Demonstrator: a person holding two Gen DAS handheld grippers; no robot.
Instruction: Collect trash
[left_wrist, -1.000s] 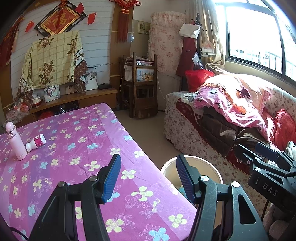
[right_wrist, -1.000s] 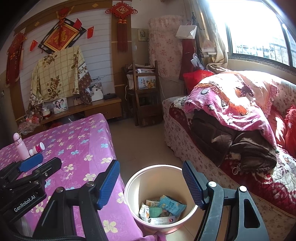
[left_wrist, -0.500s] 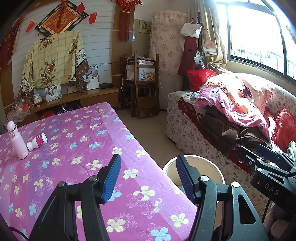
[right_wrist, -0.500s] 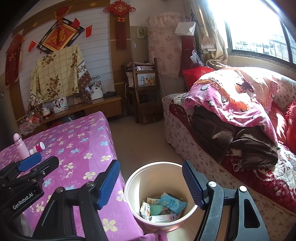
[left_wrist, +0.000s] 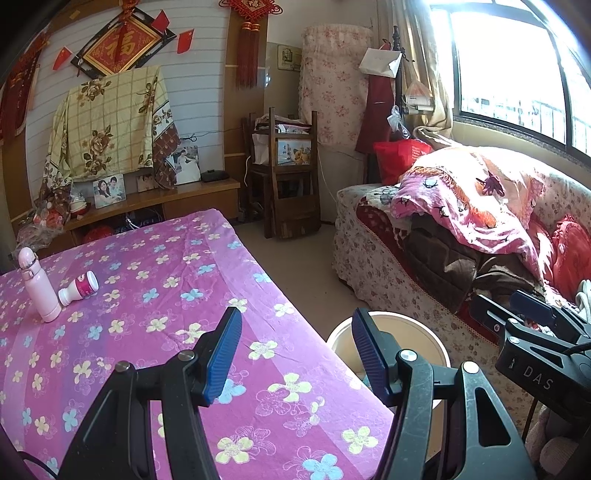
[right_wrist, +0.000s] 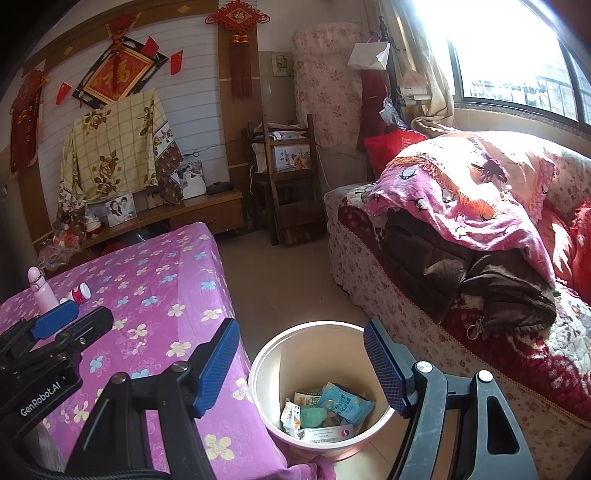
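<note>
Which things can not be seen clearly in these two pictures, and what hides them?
- Trash bin, left wrist view: inside hidden by the left hand-held gripper.
- Trash in the bin, right wrist view: print on the wrappers too small to read.
- Small bottle lying beside the pink flask: label too small.
- Right hand-held gripper: body cut off by the bottom edge.

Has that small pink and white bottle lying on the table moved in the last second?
No. The small bottle lies on its side right beside the standing pink flask, on the same patch of flowered tablecloth as before.
</note>
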